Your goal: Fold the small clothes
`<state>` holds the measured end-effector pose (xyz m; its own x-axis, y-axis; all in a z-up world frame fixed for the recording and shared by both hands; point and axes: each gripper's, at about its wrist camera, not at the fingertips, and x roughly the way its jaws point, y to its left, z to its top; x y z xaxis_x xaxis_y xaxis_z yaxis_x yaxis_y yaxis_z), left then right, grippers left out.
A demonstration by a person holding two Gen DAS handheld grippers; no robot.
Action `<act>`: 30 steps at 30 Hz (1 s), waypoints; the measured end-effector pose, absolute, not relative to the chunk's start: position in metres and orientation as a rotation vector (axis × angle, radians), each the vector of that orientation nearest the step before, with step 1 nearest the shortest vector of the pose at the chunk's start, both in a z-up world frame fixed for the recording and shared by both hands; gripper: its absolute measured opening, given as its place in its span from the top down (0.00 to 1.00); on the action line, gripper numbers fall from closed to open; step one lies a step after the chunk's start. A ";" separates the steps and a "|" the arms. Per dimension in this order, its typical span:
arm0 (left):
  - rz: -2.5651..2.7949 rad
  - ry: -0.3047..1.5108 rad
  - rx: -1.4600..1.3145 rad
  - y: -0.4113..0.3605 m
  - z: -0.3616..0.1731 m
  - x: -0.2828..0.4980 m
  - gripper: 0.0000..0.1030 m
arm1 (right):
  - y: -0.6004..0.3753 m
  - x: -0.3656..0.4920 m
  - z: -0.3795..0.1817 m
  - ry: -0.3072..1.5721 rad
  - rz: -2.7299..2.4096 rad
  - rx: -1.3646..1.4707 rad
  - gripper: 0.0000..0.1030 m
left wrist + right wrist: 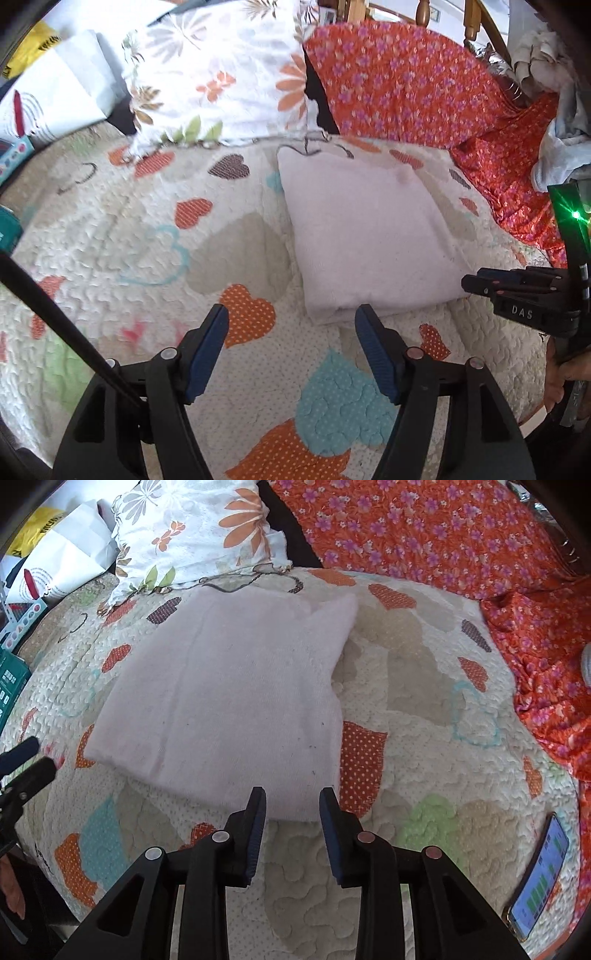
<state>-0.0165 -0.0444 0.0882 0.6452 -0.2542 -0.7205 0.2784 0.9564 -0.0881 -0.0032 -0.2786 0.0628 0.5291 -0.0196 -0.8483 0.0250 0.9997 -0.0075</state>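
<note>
A pale pink folded garment (365, 236) is lying flat on the heart-patterned quilt (155, 229) covering the bed. The left hand-held gripper (291, 328) is hovering just short of its near edge, blue-padded fingers (207, 347) spread apart and gripping nothing. The right hand-held gripper (469, 282) is reaching in beside the garment's right edge. A floral pillow (218, 74) and an orange flowered cloth (424, 92) are lying behind.

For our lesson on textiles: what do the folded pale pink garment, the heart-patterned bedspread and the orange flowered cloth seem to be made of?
Folded pale pink garment: looks like a soft knit, matte and slightly fuzzy, with fine ribbing.
Heart-patterned bedspread: apparently quilted cotton patchwork, with puckered wavy stitching and dotted heart patches.
Orange flowered cloth: seems a thin printed woven fabric, crinkled into fine folds, with a faint sheen; the fibre cannot be told.
</note>
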 end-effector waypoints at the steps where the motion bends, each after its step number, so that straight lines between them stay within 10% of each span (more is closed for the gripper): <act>1: -0.297 0.810 0.032 -0.042 0.090 -0.020 0.31 | -0.279 -0.005 0.067 0.994 -0.036 0.013 0.69; 30: -0.099 0.863 0.040 -0.004 0.084 -0.022 0.27 | -0.212 0.028 0.032 1.057 0.121 -0.007 0.55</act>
<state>-0.0221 -0.0040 0.0838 0.6457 -0.0705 -0.7603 0.1027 0.9947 -0.0050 0.0276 -0.2122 0.0318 0.4857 0.0961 -0.8688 -0.1029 0.9933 0.0524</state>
